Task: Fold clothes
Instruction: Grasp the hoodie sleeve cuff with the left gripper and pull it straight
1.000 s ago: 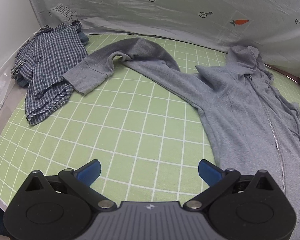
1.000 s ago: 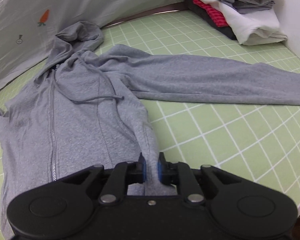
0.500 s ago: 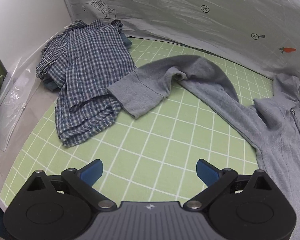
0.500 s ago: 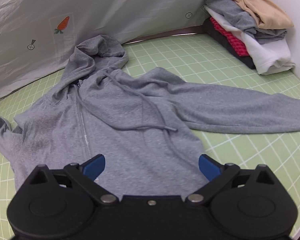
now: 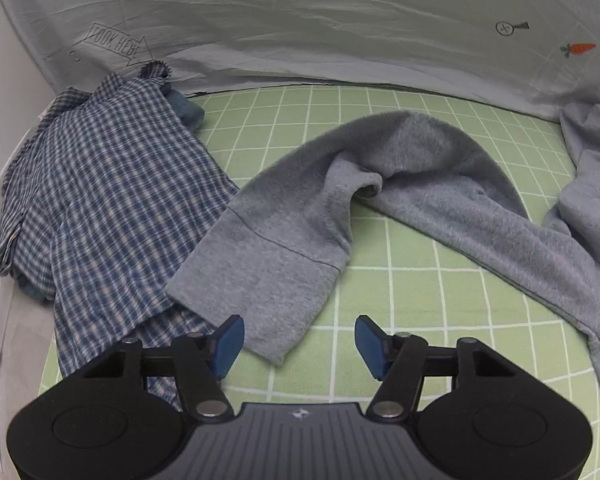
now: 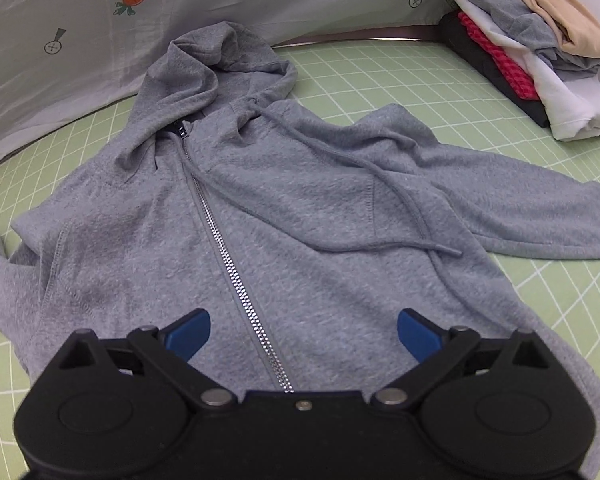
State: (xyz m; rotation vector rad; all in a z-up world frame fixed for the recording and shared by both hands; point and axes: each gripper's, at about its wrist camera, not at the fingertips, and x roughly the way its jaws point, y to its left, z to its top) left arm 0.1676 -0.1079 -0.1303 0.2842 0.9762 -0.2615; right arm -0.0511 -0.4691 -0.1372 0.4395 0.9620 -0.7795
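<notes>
- left gripper (image 5: 296,346) is closing, its pads not yet touching the sleeve cuff (image 5: 260,276) just ahead.
- right gripper (image 6: 302,336) hangs wide open over the zipper (image 6: 236,272).
- grey hoodie (image 6: 300,208) lies flat on the green tabletop (image 6: 380,76).
- a checked shirt (image 5: 108,200) lies beside the cuff.
- folded clothes (image 6: 532,52) are stacked at the far right.

We hold our left gripper (image 5: 299,345) tilted steeply downward, its blue pads (image 5: 229,345) partway apart and closing, with nothing pressed between them. Our right gripper (image 6: 303,339) points down at a similar angle, its blue pads (image 6: 417,339) spread wide and gripping nothing. Neither of our hands shows in either view.
</notes>
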